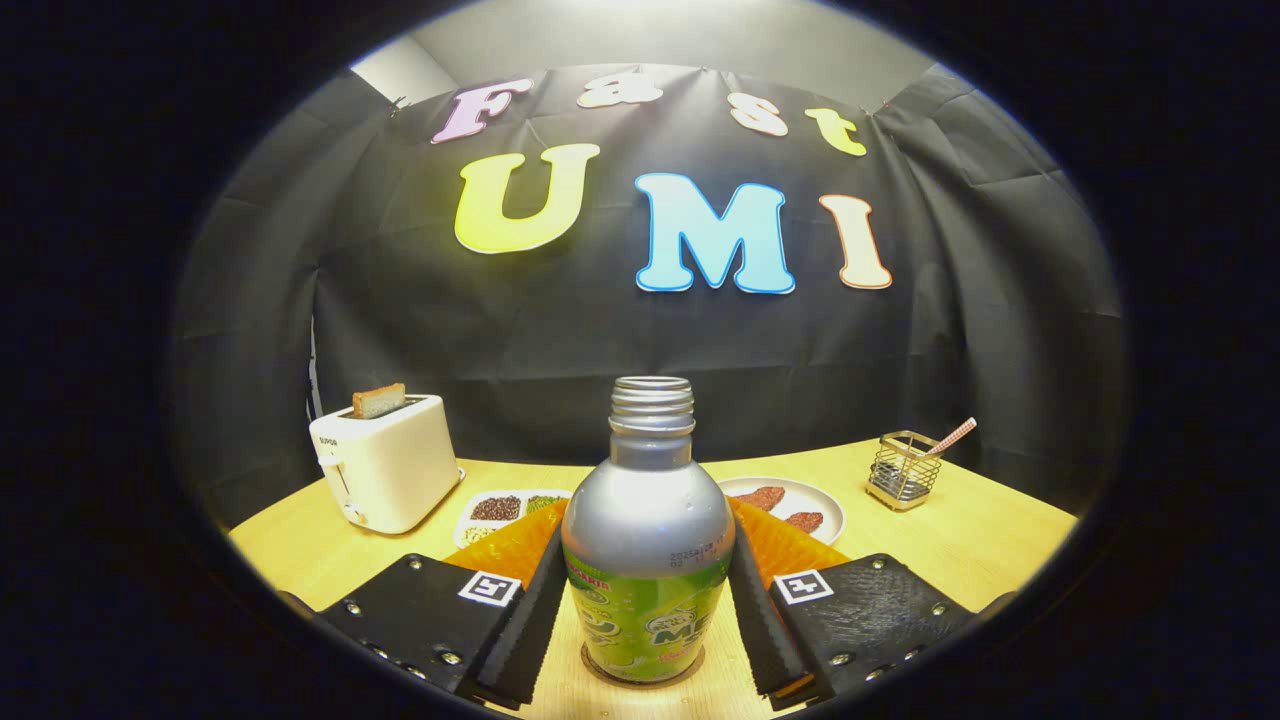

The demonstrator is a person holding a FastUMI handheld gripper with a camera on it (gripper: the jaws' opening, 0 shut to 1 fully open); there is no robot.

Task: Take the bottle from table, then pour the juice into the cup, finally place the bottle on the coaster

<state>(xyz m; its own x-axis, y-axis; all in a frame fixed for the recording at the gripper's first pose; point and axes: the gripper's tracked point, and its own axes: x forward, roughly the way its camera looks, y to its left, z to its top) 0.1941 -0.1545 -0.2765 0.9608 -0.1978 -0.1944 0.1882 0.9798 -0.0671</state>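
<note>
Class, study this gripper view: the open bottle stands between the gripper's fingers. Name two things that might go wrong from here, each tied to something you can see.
1. The bottle has no cap on its threaded neck, so any tilt while it is lifted may spill juice onto the table.
2. The gripper meets the rounded, smooth metal body at its sides; the hold may slip, and the bottle could drop or twist.

staged booth: black cloth wall (300, 330), toaster (385, 475)

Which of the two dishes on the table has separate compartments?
The tray beside the toaster, beyond the claw that grips the bottle. The round plate is undivided.
</note>
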